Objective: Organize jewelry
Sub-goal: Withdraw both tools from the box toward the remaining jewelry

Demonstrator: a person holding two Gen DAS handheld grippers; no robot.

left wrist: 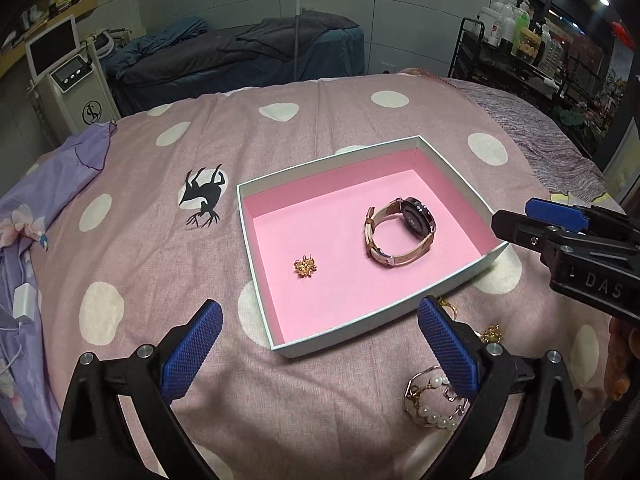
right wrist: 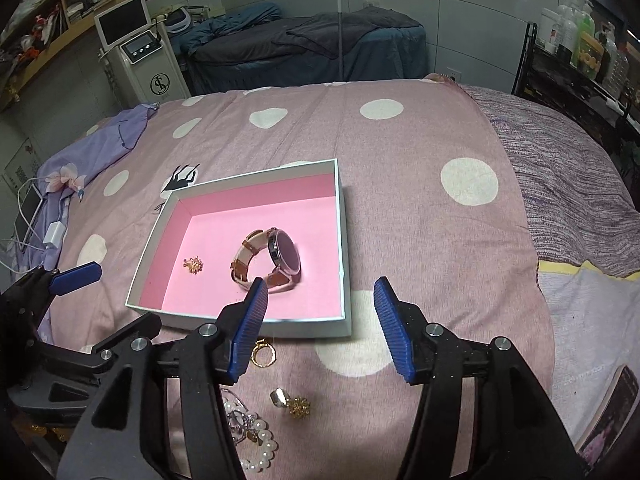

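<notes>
A white box with a pink inside [left wrist: 264,264] [right wrist: 344,240] lies on the bed. In it are a watch with a tan and white strap [left wrist: 400,236] [right wrist: 268,260] and a small gold flower earring [left wrist: 305,268] [right wrist: 193,265]. On the cover in front of the box lie a pearl bracelet [left wrist: 434,404] [right wrist: 256,440], a gold ring [right wrist: 264,354] and a second gold flower earring [right wrist: 299,406] [left wrist: 491,334]. My left gripper [left wrist: 320,344] is open and empty, just before the box's near edge. My right gripper [right wrist: 320,320] is open and empty above the loose pieces; it shows at the right of the left wrist view [left wrist: 560,224].
The bed has a pink cover with white dots [left wrist: 160,280]. A purple floral cloth [left wrist: 24,240] with a white charger [left wrist: 25,298] lies at the left. A striped blanket [right wrist: 560,184] and a book [right wrist: 612,408] lie at the right. A white machine [left wrist: 68,76] and a rack of bottles [left wrist: 520,40] stand behind.
</notes>
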